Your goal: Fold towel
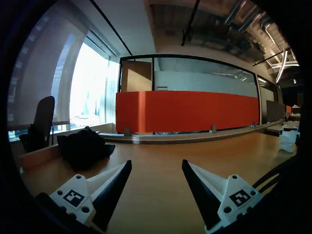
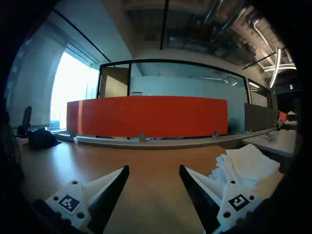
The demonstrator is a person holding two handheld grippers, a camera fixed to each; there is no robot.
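Towel [image 2: 249, 163] crumpled at the lower right looked soft and floppy, best pinched at a corner, and the left gripper [image 1: 156, 161] and right gripper [image 2: 153, 167] were both open.

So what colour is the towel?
White. The towel shows best in the right gripper view, crumpled on the wooden table.

Daylight is flooding through the window [image 1: 89, 93] at the left, blowing out to white; ceiling strip lights [image 2: 275, 66] are glowing at the upper right; the desk [image 1: 163, 163] is catching a soft sheen; the dark bundle [image 1: 84, 148] is losing detail in shadow; the white towel [image 2: 245, 163] is showing its creases clearly; the fisheye is bowing the orange panel [image 2: 148, 116] towards the edges.
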